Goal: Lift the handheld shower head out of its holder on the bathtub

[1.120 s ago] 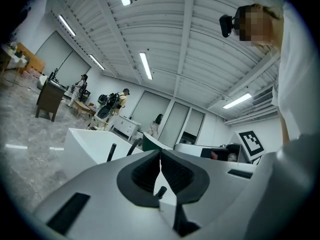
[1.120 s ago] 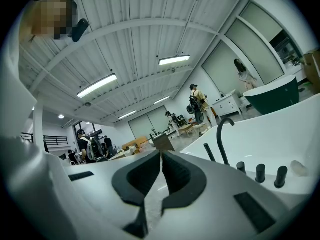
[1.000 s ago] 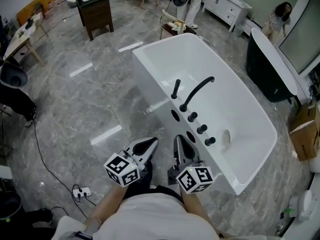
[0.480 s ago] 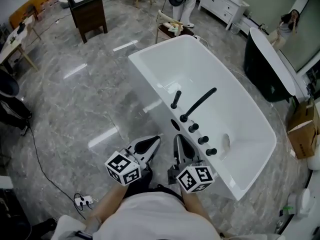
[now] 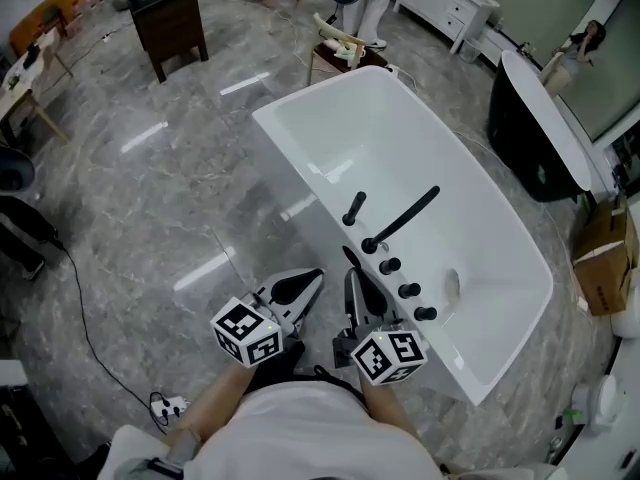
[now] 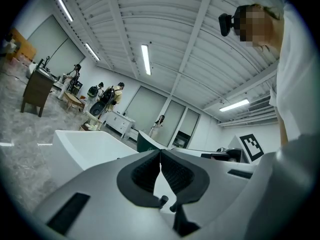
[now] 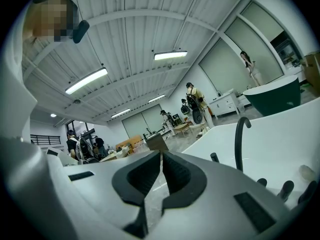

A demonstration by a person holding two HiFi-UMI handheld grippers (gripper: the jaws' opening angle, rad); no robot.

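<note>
The black handheld shower head [image 5: 353, 208] stands upright in its holder on the near rim of the white bathtub [image 5: 300, 98]. In the right gripper view the shower head [image 7: 214, 157] shows as a short black peg beside the curved spout [image 7: 239, 139]. My right gripper [image 5: 352, 276] is shut and empty, its tip just short of the rim, below the shower head. My left gripper [image 5: 316, 274] is also shut and empty, over the floor beside the tub. Both pairs of jaws meet at the tips in the left gripper view [image 6: 160, 153] and the right gripper view [image 7: 161, 154].
A black arched spout [image 5: 402, 217] and three black knobs [image 5: 408, 290] sit along the rim to the right of the shower head. A dark green tub [image 5: 535, 133] stands at the far right, with a cardboard box [image 5: 603, 258] near it. A dark wooden cabinet [image 5: 165, 18] and people stand far behind.
The tub and its black fittings have drawn closer to both grippers. Both stay shut.
</note>
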